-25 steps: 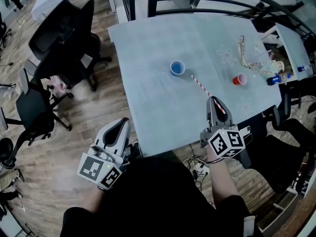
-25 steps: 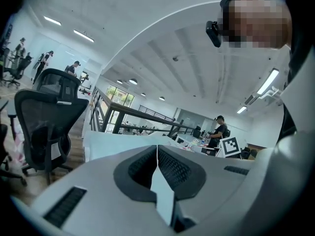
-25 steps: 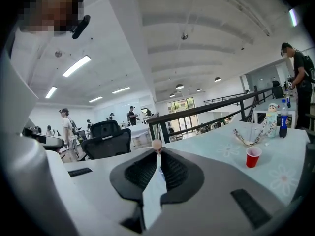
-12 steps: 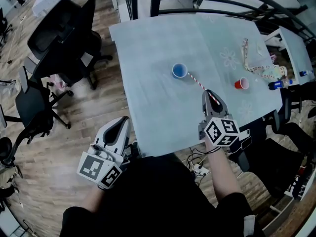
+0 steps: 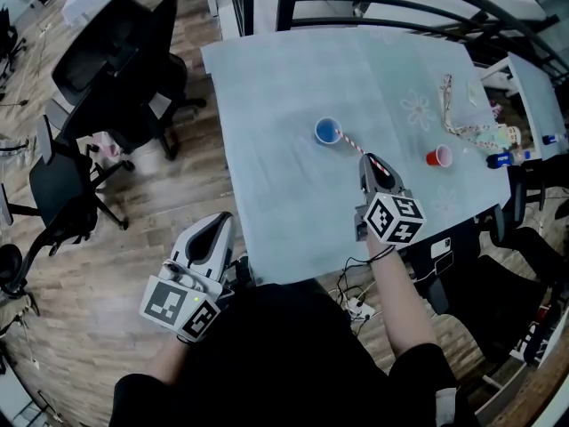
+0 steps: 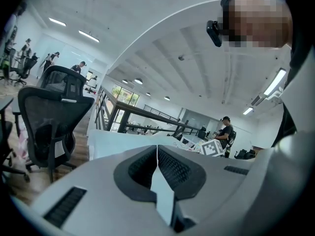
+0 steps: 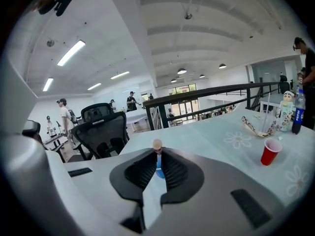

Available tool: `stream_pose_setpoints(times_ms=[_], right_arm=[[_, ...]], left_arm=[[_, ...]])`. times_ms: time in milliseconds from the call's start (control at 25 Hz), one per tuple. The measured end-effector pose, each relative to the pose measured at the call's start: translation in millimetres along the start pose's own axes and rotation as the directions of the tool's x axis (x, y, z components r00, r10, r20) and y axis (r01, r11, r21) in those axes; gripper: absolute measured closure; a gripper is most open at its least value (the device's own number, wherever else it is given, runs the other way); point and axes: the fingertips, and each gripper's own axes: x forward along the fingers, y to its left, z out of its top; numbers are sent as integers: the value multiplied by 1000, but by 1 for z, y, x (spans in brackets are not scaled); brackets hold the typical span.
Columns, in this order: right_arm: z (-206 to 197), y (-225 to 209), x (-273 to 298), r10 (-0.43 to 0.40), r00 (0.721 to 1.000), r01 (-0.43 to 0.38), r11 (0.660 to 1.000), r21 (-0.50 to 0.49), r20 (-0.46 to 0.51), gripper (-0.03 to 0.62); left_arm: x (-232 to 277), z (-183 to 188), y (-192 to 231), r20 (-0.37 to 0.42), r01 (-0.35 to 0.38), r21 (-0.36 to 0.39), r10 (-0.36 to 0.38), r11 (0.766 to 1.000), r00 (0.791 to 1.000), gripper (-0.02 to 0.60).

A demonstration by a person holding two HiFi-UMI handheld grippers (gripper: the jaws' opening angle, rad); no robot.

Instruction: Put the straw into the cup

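A: What kind of place is being shown?

B: An open office is being shown: black mesh office chairs [image 5: 120,65] are being kept on a wood floor [image 5: 173,207], a pale bench [image 5: 284,149] is being lit by ceiling strip lights [image 7: 71,52], and people [image 7: 64,116] are being seen beyond.

Straw at cup rim
Red-and-white striped straw [image 5: 354,146] slants, clamped at its near end, far tip at the rim of the upright blue cup [image 5: 327,132] on the table [image 5: 276,105].

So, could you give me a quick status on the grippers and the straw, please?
Right gripper shut on straw, tip at rim of blue cup. Left gripper shut, empty. Red cup well aside.
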Motion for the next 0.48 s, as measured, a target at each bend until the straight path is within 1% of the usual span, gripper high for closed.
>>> stream_pose_setpoints(times_ms=[480], right_arm=[[-28,-7,48,-21,992,11,996,-88,-123,545]], left_arm=[[-3,-3,-4,-3,-2,-1,2,1000,1000,563]])
